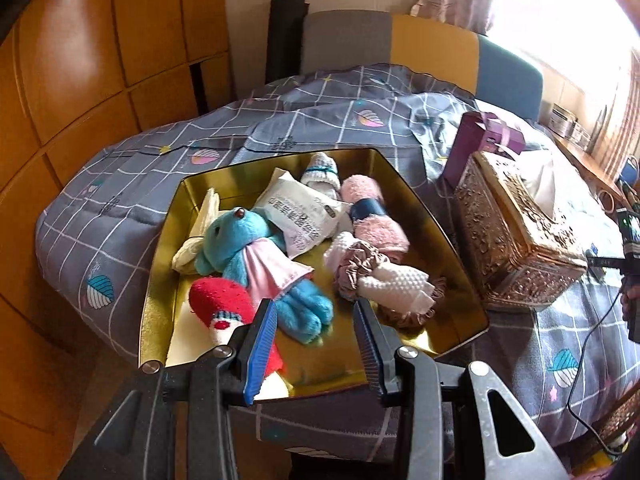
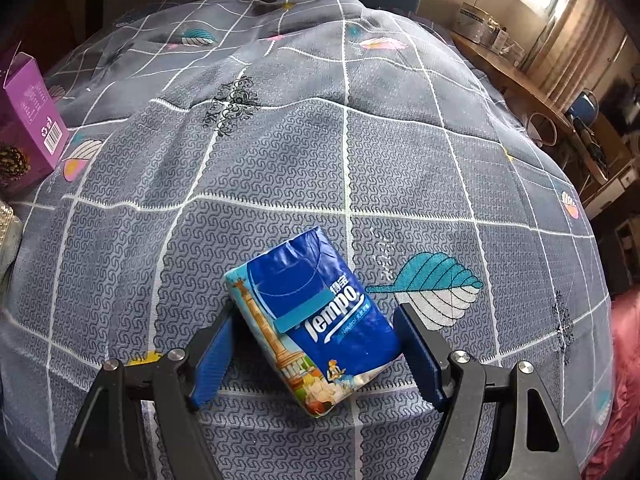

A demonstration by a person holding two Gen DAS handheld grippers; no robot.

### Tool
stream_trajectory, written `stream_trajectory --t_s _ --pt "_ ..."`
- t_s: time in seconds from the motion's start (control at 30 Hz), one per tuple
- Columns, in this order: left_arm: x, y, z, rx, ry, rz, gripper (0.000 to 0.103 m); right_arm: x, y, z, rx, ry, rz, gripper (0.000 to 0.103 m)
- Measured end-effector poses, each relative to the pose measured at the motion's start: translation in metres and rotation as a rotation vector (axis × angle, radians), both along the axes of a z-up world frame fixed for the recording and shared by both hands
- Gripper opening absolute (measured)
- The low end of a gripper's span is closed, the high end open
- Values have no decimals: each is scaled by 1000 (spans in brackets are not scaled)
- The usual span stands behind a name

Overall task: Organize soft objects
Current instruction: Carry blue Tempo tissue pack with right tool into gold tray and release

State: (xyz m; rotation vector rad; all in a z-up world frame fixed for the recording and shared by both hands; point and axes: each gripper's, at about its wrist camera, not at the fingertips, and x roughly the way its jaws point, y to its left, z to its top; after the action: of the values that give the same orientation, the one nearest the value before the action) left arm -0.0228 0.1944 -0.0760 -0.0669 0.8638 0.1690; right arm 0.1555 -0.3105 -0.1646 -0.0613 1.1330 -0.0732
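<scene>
Looking through the left wrist view, I see my left gripper [image 1: 316, 320] at lower centre, jaws spread and empty, over the gold tin [image 1: 436, 216] mid-frame. Inside lie a blue plush rabbit [image 1: 248, 252], a red plush toy [image 1: 224, 304] and a rolled pink towel [image 1: 372, 212]. In the right wrist view, my right gripper [image 2: 316, 340] has its jaws wide around a blue tissue pack [image 2: 316, 320] on the grey bedspread [image 2: 280, 140], lower centre; I cannot tell whether they touch it.

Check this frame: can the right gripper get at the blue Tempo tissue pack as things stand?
Probably yes. The right gripper is open with the tissue pack lying between its fingers on the quilt. Nothing lies over or against the pack; it sits askew, so the pads may meet its corners first.
</scene>
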Motion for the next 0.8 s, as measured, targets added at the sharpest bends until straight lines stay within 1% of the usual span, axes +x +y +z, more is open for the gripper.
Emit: stream_trajectory --t_s 0.3,0.5,0.6,0.8 --pt "-3 -10 -1 7 -6 -56 40 8 3 -1 -5 19 -52 77" --pt "-2 -16 -1 11 -3 -95 40 32 8 6 3 58 -83 75" --pt "-2 -19 -2 8 0 -109 40 53 17 23 7 42 -75 75" --pt "-2 -19 -6 -9 7 -123 40 97 54 81 15 -36 -18 75"
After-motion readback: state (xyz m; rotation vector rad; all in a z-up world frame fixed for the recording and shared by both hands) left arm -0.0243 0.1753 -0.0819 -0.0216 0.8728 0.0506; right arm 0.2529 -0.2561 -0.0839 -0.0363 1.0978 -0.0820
